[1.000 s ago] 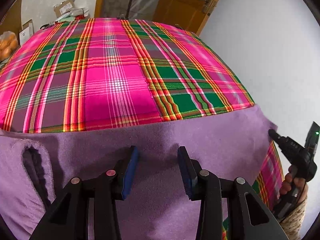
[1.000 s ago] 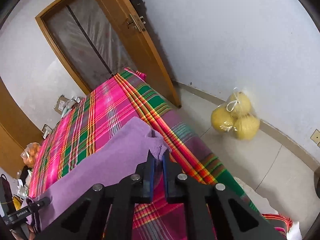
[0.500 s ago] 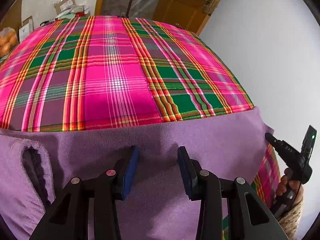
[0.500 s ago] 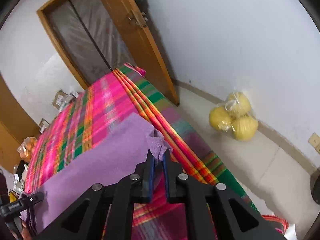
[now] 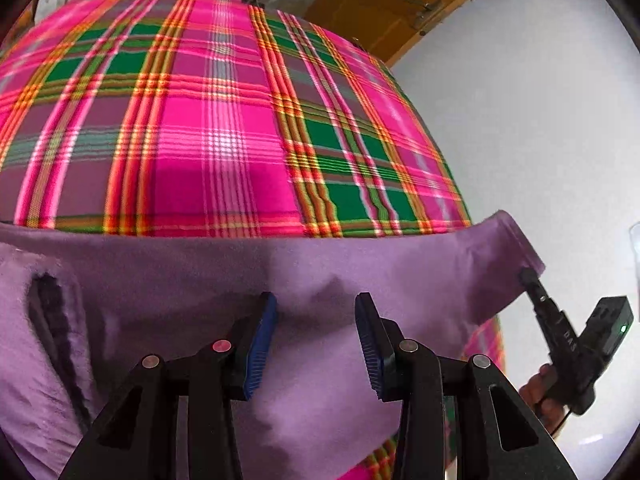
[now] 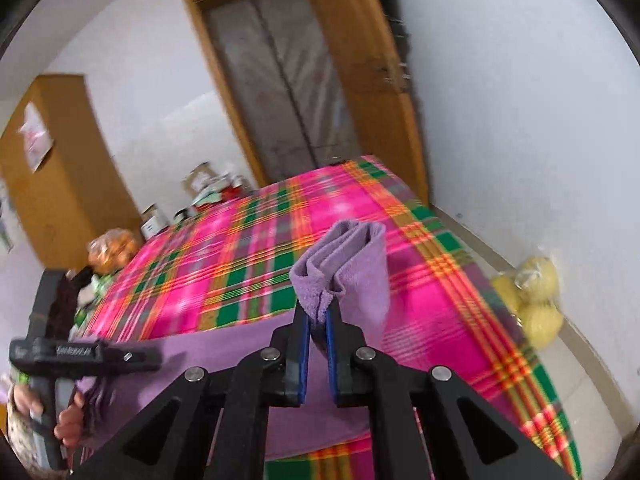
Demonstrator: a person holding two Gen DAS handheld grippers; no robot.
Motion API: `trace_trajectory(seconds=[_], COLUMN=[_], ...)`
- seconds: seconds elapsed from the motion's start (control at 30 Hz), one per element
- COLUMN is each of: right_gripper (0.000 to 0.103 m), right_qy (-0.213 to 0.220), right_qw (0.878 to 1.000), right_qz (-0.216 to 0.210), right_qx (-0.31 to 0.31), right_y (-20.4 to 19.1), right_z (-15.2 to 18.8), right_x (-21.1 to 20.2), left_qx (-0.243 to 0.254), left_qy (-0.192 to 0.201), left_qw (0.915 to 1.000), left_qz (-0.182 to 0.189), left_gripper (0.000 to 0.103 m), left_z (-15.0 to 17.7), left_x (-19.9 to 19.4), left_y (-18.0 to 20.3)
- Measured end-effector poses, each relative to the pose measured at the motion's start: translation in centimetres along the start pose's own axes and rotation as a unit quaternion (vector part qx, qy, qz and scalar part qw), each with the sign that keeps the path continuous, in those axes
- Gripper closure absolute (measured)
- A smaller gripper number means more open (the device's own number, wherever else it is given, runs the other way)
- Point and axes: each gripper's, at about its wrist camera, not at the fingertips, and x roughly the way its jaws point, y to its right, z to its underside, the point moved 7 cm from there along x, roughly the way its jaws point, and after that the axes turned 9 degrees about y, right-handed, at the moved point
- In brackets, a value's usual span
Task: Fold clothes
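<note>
A: From the left wrist, the left claw [image 5: 316,336] stands open over the purple garment [image 5: 200,276], pads apart, pinching nothing. The garment lies along the near edge of the plaid-covered bed [image 5: 224,120].

B: The right wrist view adds the raised corner: the right claw [image 6: 317,322] is clamped on the garment's folded edge, lifted above the bed. A bag of yellow fruit [image 6: 532,300] sits on the floor by the wall.

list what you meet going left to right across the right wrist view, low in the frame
hand on the left gripper → purple garment → right gripper pinching a garment corner → plaid sheet → bag of yellow fruit
</note>
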Motion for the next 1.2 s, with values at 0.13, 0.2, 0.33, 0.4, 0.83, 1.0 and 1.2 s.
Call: trace_trajectory(seconds=[0.13,0.2,0.33,0.4,0.83,1.0,1.2], right_gripper=[0.095,0.095,0.095,0.095,0.095,0.095,0.095], right_qy=[-0.015,-0.023,-0.042,-0.051,-0.089,-0.096,-0.101], right_qw=[0.999,0.998,0.995,0.993,0.981,0.976,0.973], right_qz=[-0.036,-0.051,-0.078,-0.092,-0.159,-0.179,-0.189], right_qx=[-0.029,-0.039,-0.046,-0.05,-0.074,-0.08,-0.081], right_y=[-3.4,-4.7,-6.9,-7.9,-12.7,-14.6,-15.8], right_z=[1.2,1.9,3.4,4.2,7.1,7.7,8.3], right_x=[0.2,0.4,0.7,0.9,0.7,0.6,0.8], left_qx=[-0.011,-0.023,-0.046,-0.051,-0.117,-0.134,-0.125], left_qy=[-0.002,-0.004,-0.006,-0.002,-0.013,-0.017,-0.028], left_qw=[0.9996,0.9991,0.9963,0.995,0.9798,0.9777,0.9803], left_qz=[0.024,0.036,0.072,0.086,0.161,0.161,0.15], left_gripper=[0.061,0.061,0.061,0.06,0.047,0.047,0.049], left_z=[0.0,-0.1,-0.5,-0.7,-1.1,-1.2,-0.8], left_x=[-0.3,-0.4,-0.6,-0.7,-0.4,-0.6,-0.7], left_y=[0.4,0.6,1.1,1.6,2.6,2.0,1.6])
